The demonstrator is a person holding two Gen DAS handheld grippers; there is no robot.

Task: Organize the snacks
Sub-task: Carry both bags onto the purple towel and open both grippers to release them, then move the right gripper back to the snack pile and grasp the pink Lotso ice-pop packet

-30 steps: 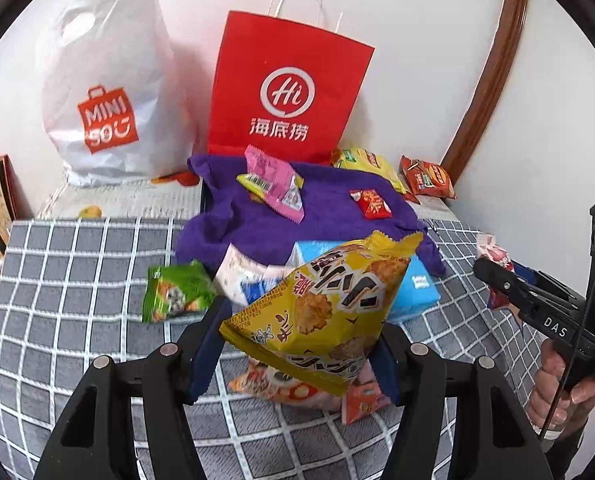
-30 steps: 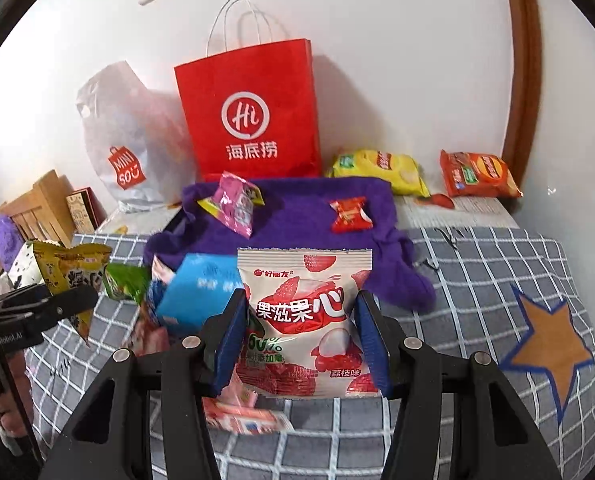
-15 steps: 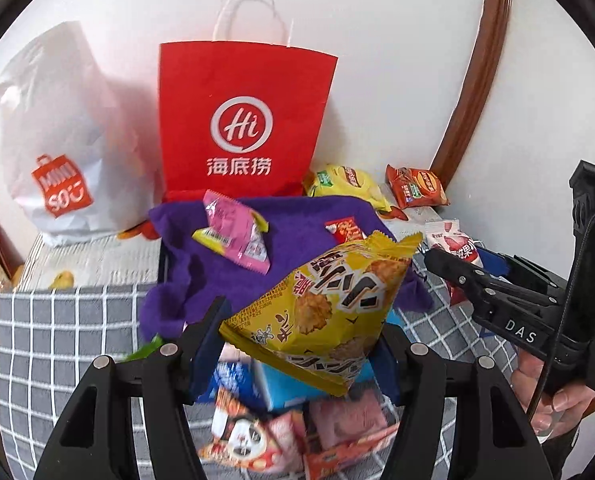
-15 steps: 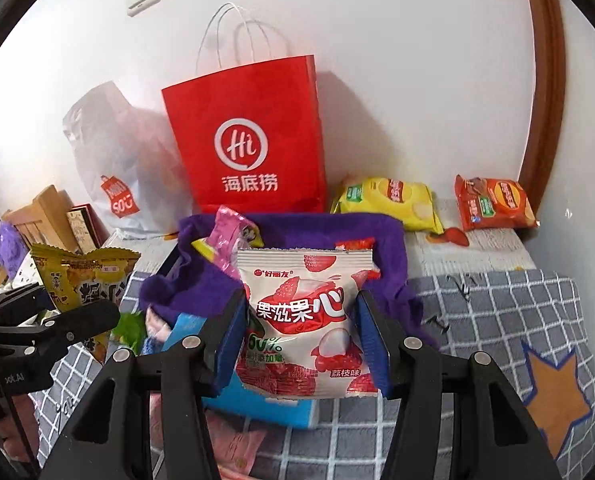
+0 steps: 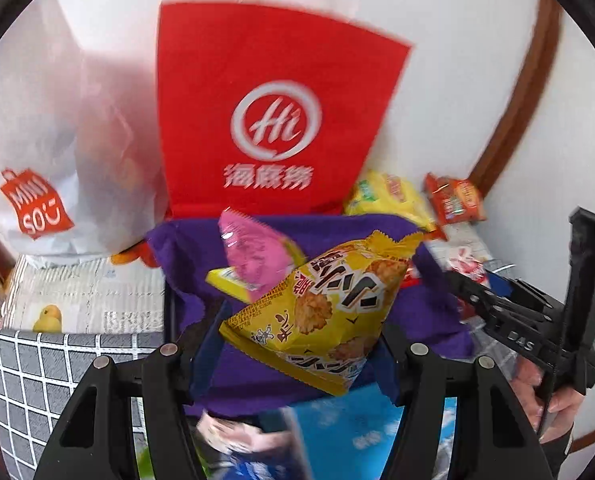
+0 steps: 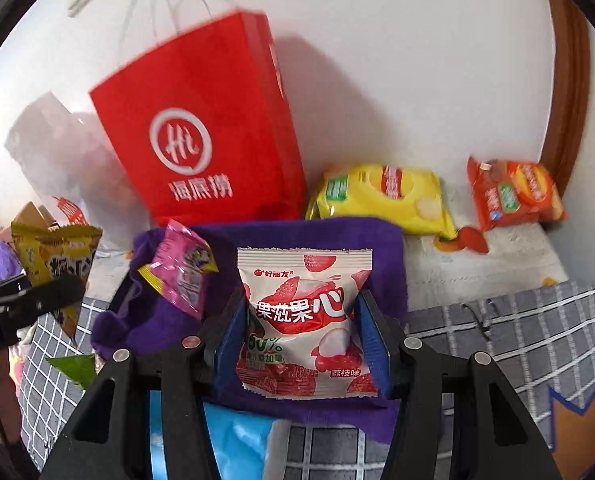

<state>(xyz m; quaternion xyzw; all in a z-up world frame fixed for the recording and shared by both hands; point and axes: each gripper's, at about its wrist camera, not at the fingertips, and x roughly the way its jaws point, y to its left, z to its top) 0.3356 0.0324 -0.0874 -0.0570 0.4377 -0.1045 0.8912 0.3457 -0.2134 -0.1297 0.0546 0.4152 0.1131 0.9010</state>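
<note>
The yellow snack bag (image 5: 317, 320), printed with bold black-and-white characters and pictures of round crackers, is pinched tilted between the left tongs (image 5: 297, 356), held up over the purple cloth (image 5: 189, 256). The white snack bag (image 6: 303, 320), showing red and white lychee fruit, the brand 好丽友 and the large characters 果滋果心, stands upright pinched between the blue pads (image 6: 371, 340) of the right tongs (image 6: 303, 346), likewise above the purple cloth (image 6: 381, 240). On that cloth lies a pink packet (image 5: 253, 256) with a yellow end. At the cloth's near edge a light blue pack (image 5: 357, 436) lies on the grey checked covering of the counter (image 5: 25, 364). Behind the cloth, against the wall at the counter's far edge, stands a red paper bag (image 5: 273, 108) with a white "Hi" logo in a circle and 海底捞 under it. To its left sits a white plastic bag (image 5: 53, 128) marked MINISO in an orange patch. In the far right corner lie a yellow chip bag (image 6: 381, 196) and, apart from it, an orange chip bag (image 6: 513, 194); their small print is too blurred to read. The right tongs' body carries the letters "DAS".
</note>
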